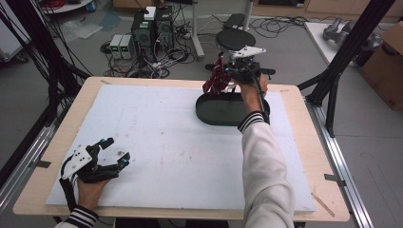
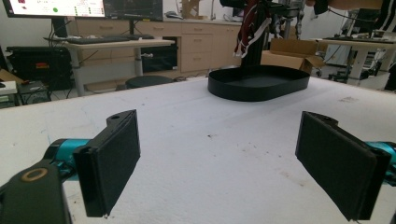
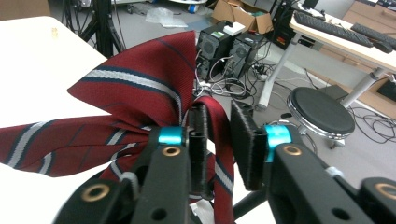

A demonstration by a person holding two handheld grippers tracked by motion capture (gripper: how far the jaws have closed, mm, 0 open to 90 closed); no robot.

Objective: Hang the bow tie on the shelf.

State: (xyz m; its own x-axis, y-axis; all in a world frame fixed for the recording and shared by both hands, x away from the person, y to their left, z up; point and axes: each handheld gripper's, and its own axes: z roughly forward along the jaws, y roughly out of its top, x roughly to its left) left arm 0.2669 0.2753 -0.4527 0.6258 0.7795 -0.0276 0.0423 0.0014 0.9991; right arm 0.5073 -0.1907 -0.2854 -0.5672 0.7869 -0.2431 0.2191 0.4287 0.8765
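A dark red tie (image 1: 216,80) with white and navy stripes hangs bunched over the far rim of a black oval tray (image 1: 214,116) at the back of the table. My right gripper (image 1: 227,73) hovers above that rim. In the right gripper view the tie (image 3: 140,79) drapes across the left jaw and one strip runs between the jaws of the right gripper (image 3: 217,116), which stand slightly apart without pressing on it. My left gripper (image 1: 118,150) rests open at the table's near left, with nothing between the jaws of the left gripper (image 2: 219,154). Ahead of it sit the tray (image 2: 257,86) and the hanging tie (image 2: 247,28).
A white foam board (image 1: 157,142) covers the wooden table. Beyond the far edge stand a round black stool (image 1: 236,39), computer towers (image 1: 152,26) with tangled cables, and black frame posts (image 1: 351,42). A cardboard box (image 1: 387,61) sits at right.
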